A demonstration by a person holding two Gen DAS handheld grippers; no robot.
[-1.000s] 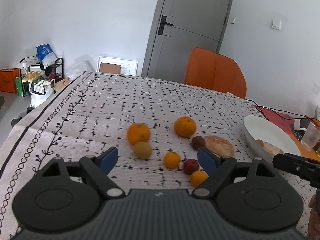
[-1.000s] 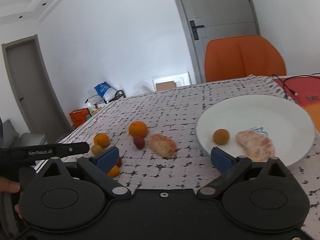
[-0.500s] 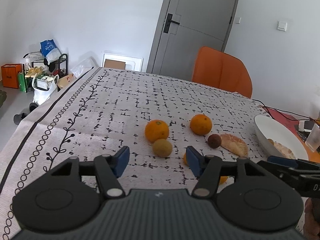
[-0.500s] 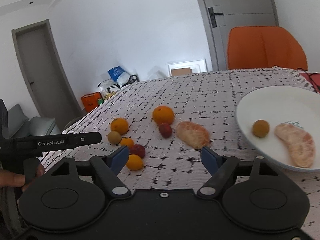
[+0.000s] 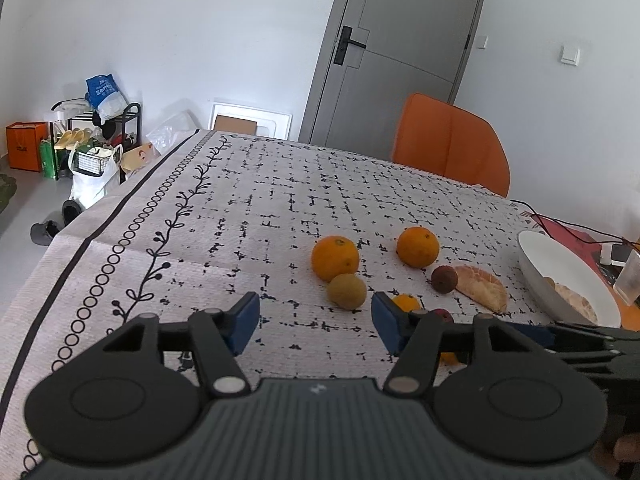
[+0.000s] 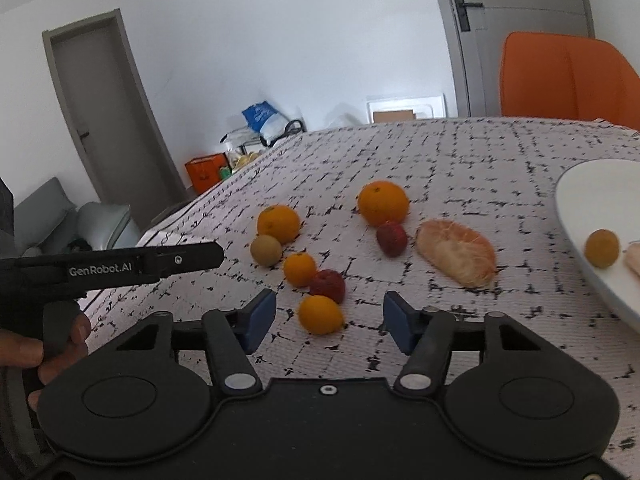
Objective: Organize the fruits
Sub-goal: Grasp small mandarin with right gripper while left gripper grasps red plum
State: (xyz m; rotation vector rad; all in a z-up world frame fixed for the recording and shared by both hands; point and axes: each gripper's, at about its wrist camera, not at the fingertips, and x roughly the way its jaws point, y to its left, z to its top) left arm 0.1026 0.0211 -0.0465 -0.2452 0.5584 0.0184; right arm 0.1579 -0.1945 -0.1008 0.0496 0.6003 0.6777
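The fruits lie loose in a cluster on the patterned tablecloth (image 5: 248,216), left of the white plate (image 6: 580,196). The peeled citrus piece (image 6: 456,258) is the one long thing: in the right wrist view its long axis runs from upper left, near the red fruit (image 6: 391,239), down to the right towards the plate. The two big oranges (image 6: 383,203) are round.

The right gripper (image 6: 329,320) has just been closing; its fingers stand half spread, with a small orange (image 6: 321,314) lying between them, untouched as far as the view shows. The left gripper (image 5: 315,322) has narrowed too; its fingers are half spread over bare cloth, with the greenish-brown fruit (image 5: 346,291) just beyond them.

In the left view the right finger hides most of a small orange (image 5: 406,303). The plate is cut off by the frame's edge, and its contents are partly hidden.
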